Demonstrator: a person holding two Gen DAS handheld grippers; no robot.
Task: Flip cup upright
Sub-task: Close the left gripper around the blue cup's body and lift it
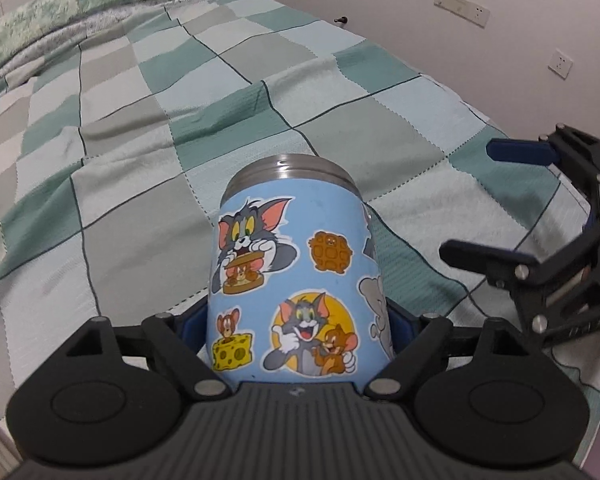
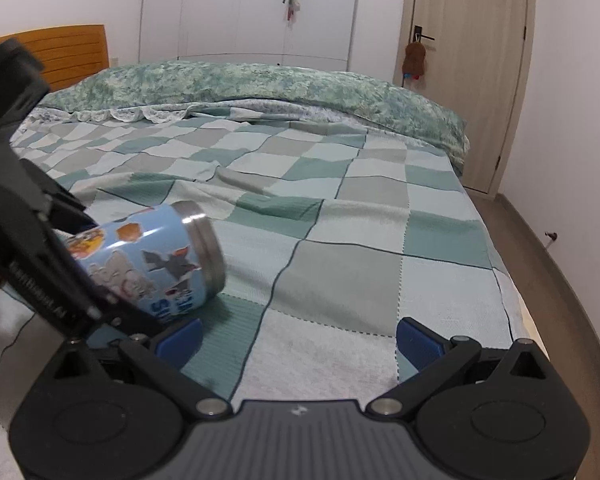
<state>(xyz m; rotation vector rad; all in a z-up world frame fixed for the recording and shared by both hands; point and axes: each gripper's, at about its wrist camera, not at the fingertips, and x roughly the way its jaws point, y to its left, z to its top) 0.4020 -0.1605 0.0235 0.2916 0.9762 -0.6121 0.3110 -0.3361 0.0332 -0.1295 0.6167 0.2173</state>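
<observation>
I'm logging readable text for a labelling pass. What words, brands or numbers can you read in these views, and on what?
Blue cartoon-sticker steel cup, held in the left claw: large white letters near its base, beginning "SU", the rest cut off and blurred.
Black arm of the left claw, in the right wrist view: white printed lettering, too blurred to read.
Black body of the right claw: faint lettering, unreadable.
Cartoon stickers: pictures only.

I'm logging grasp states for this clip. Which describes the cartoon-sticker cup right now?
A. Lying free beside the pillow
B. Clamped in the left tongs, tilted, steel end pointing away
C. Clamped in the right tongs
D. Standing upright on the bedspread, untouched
B: the left tongs pinch the cup on both sides, and the right wrist view shows it tilted while the right tongs gape with nothing between them.
</observation>
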